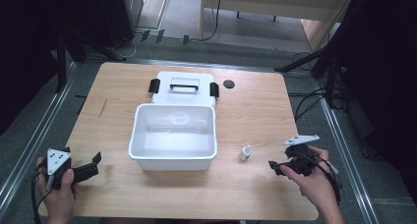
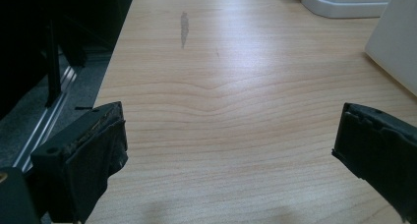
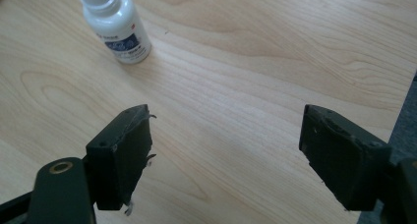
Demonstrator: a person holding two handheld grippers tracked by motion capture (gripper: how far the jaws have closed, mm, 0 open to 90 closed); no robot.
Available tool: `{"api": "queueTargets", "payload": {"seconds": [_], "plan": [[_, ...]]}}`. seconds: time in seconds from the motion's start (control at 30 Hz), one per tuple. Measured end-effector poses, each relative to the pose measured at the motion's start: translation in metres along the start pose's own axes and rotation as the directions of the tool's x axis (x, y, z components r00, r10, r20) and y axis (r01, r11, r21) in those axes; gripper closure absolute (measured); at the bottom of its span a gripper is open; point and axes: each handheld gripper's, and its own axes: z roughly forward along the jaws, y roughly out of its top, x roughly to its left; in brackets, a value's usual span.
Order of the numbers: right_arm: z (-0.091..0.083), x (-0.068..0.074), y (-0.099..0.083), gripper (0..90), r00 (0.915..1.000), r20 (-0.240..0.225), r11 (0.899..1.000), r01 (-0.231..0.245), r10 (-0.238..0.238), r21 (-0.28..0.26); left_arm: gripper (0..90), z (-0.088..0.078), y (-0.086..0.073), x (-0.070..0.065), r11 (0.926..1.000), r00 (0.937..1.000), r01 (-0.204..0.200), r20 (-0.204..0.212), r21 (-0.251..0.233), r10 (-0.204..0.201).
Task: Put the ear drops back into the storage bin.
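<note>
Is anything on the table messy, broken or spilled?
Nothing is spilled or tipped. The little bottle stands upright, and the white box sits open with its lid behind it. The only oddity is a grey scuff on the table.

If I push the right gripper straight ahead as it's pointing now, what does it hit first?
Probably nothing soon: the right gripper is open over bare table. The small white bottle stands ahead but left of its line, so it would likely pass beside it.
</note>
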Motion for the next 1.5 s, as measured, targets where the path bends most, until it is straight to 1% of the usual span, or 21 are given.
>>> {"api": "queueTargets", "payload": {"seconds": [0.03, 0.1, 0.17, 0.27, 0.3, 0.33, 0.43, 0.6, 0.7, 0.8, 0.83, 1.0, 1.07, 1.1, 1.2, 1.27, 1.3, 1.33, 1.4, 1.47, 1.5], "plan": [[0.001, 0.003, 0.006, 19.4, 0.9998, 0.007, 0.999, 0.018, -0.018, 0.034, 0.2, 0.0, 0.0, 0.0, 1.0, 1.0, 0.001, -0.001, 0.001, -0.001], [0.001, 0.005, 0.014, 19.4, 0.999, 0.018, 0.996, 0.04, -0.041, 0.075, 0.2, 0.001, 0.001, 0.0, 1.0, 1.0, 0.003, 0.0, 0.004, -0.003], [0.0, 0.006, 0.021, 19.4, 0.9977, 0.026, 0.993, 0.06, -0.063, 0.104, 0.2, 0.001, 0.001, 0.0, 1.0, 1.0, 0.007, -0.002, 0.001, -0.007], [-0.001, 0.006, 0.029, 19.4, 0.9969, 0.022, 0.987, 0.072, -0.076, 0.141, 0.2, 0.002, 0.001, 0.001, 1.0, 1.0, 0.003, 0.002, 0.003, -0.003], [-0.001, 0.006, 0.031, 19.4, 0.9961, 0.017, 0.983, 0.083, -0.087, 0.161, 0.2, 0.002, 0.001, 0.0, 1.0, 1.0, 0.001, 0.0, 0.006, -0.001], [-0.001, 0.006, 0.031, 19.4, 0.9961, 0.017, 0.983, 0.083, -0.087, 0.161, 0.2, 0.002, 0.001, 0.0, 1.0, 1.0, 0.001, 0.0, 0.006, -0.001], [0.002, 0.009, 0.039, 18.7, 0.9939, 0.013, 0.969, 0.104, -0.109, 0.224, 0.2, 0.002, 0.001, 0.0, 1.0, 1.0, 0.001, 0.0, 0.006, -0.001], [0.003, 0.016, 0.05, 18.8, 0.9917, -0.047, 0.947, 0.128, -0.119, 0.294, 0.2, 0.003, 0.001, 0.0, 0.9999, 0.9999, 0.009, -0.008, 0.014, -0.009], [0.003, 0.02, 0.058, 18.0, 0.9888, -0.052, 0.941, 0.149, -0.14, 0.302, 0.2, 0.003, 0.001, 0.0, 0.9999, 0.9999, 0.006, -0.011, 0.016, -0.006], [0.003, 0.022, 0.062, 16.6, 0.9873, -0.07, 0.938, 0.158, -0.143, 0.308, 0.2, 0.003, 0.001, -0.001, 0.9999, 0.9999, 0.005, -0.01, 0.016, -0.004], [0.005, 0.025, 0.067, 15.0, 0.9847, -0.077, 0.933, 0.173, -0.157, 0.315, 0.2, 0.003, 0.001, 0.0, 0.9999, 1.0, 0.005, -0.008, 0.014, -0.005], [0.01, 0.03, 0.076, 13.7, 0.9828, -0.07, 0.93, 0.184, -0.171, 0.317, 0.2, 0.003, 0.002, 0.0, 0.9998, 0.9999, 0.008, -0.007, 0.02, -0.007], [0.013, 0.035, 0.08, 14.4, 0.9807, -0.065, 0.926, 0.196, -0.184, 0.323, 0.2, 0.003, 0.002, 0.001, 0.9997, 0.9999, 0.01, -0.007, 0.021, -0.01], [0.013, 0.037, 0.081, 15.5, 0.9791, -0.065, 0.924, 0.204, -0.193, 0.323, 0.2, 0.003, 0.002, 0.001, 0.9997, 0.9999, 0.011, -0.008, 0.021, -0.011], [0.014, 0.041, 0.086, 22.6, 0.9795, -0.067, 0.927, 0.202, -0.19, 0.315, 0.2, 0.003, 0.002, 0.001, 0.9997, 0.9999, 0.01, -0.006, 0.021, -0.01], [0.013, 0.043, 0.089, 27.5, 0.9772, -0.076, 0.927, 0.212, -0.198, 0.31, 0.2, 0.003, 0.002, 0.001, 0.9998, 1.0, 0.007, -0.006, 0.019, -0.007], [0.013, 0.045, 0.092, 29.1, 0.973, -0.081, 0.927, 0.231, -0.216, 0.296, 0.2, 0.003, 0.002, 0.001, 0.9998, 1.0, 0.007, -0.005, 0.019, -0.007], [0.013, 0.045, 0.092, 29.1, 0.973, -0.081, 0.927, 0.231, -0.216, 0.296, 0.2, 0.003, 0.002, 0.001, 0.9998, 1.0, 0.007, -0.005, 0.019, -0.007], [0.013, 0.048, 0.097, 33.8, 0.9661, -0.103, 0.926, 0.257, -0.237, 0.277, 0.2, 0.003, 0.002, 0.001, 0.9998, 1.0, 0.009, -0.001, 0.02, -0.009], [0.013, 0.05, 0.101, 38.8, 0.9665, -0.108, 0.929, 0.254, -0.233, 0.27, 0.2, 0.003, 0.002, 0.001, 0.9996, 0.9999, 0.015, 0.002, 0.022, -0.015], [0.013, 0.05, 0.104, 40.9, 0.9652, -0.116, 0.927, 0.258, -0.234, 0.271, 0.2, 0.003, 0.002, 0.001, 0.9996, 0.9999, 0.015, 0.002, 0.023, -0.015]]}}
